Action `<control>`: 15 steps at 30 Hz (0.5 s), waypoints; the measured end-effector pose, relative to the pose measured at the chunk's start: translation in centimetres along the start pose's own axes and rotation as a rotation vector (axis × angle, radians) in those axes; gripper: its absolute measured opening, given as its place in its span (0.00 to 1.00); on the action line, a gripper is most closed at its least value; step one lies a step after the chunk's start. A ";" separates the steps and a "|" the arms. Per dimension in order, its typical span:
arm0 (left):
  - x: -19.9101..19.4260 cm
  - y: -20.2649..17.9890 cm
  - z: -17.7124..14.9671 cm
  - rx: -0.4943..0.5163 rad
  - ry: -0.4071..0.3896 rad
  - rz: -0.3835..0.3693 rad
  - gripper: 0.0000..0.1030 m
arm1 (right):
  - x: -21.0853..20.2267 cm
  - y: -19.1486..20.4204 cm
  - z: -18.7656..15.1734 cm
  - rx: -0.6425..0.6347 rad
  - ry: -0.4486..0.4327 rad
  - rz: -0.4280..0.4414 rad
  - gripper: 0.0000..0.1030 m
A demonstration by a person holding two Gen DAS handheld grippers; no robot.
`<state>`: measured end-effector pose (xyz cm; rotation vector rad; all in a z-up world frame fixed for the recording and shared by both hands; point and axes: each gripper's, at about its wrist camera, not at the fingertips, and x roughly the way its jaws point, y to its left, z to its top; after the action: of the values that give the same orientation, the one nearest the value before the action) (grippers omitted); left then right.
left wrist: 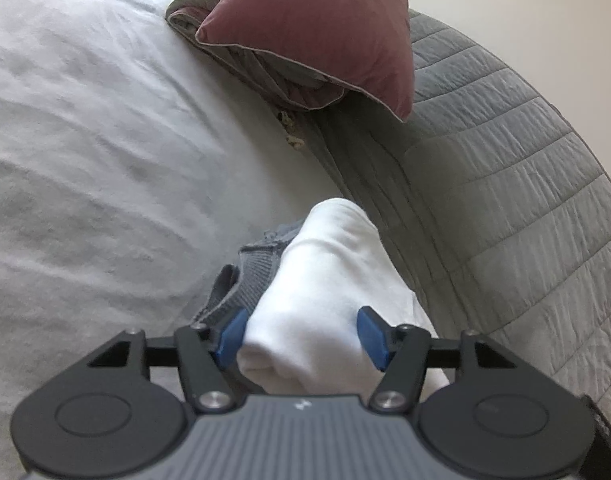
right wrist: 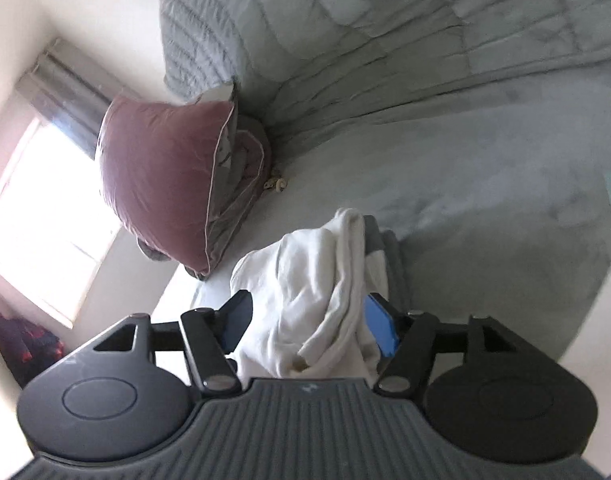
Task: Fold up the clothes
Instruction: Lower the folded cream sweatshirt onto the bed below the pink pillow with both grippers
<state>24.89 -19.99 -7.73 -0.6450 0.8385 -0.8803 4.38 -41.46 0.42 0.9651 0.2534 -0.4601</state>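
A folded white garment [left wrist: 325, 272] lies on the bed on top of a grey knit garment [left wrist: 253, 276] that sticks out at its left. My left gripper [left wrist: 301, 334] is open, its blue pads standing on either side of the white bundle's near end. In the right wrist view the same white garment [right wrist: 301, 280] looks rumpled, with a loose fold hanging, and the grey garment [right wrist: 389, 248] shows at its right. My right gripper [right wrist: 307, 324] is open around that cloth, and its pads do not press on it.
A dusty-pink pillow [left wrist: 325, 32] [right wrist: 157, 176] leans on bunched grey bedding at the head of the bed. A grey quilted blanket [left wrist: 505, 152] [right wrist: 345, 20] runs along one side. A white sheet [left wrist: 85, 140] covers the bed. A bright window [right wrist: 37, 208] is at the left.
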 end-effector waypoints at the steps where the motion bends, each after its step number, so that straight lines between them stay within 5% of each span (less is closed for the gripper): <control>1: 0.0 0.1 0.0 -0.003 -0.003 -0.004 0.60 | 0.8 0.4 -0.2 -0.026 0.012 -0.018 0.64; 8: 0.4 -0.3 -0.8 0.056 -0.061 0.030 0.50 | 4.4 0.2 -4.2 -0.219 0.015 -0.094 0.63; 12: 0.1 -1.8 -2.0 0.169 -0.168 0.035 0.40 | 4.0 0.3 -4.9 -0.282 -0.093 -0.039 0.40; 15: -0.4 -2.4 -2.7 0.219 -0.265 -0.020 0.38 | 3.0 0.6 -5.1 -0.331 -0.188 -0.007 0.33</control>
<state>21.51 -21.25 -7.13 -0.5638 0.4903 -0.8685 7.31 -37.71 -3.15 0.5934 0.1566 -0.4935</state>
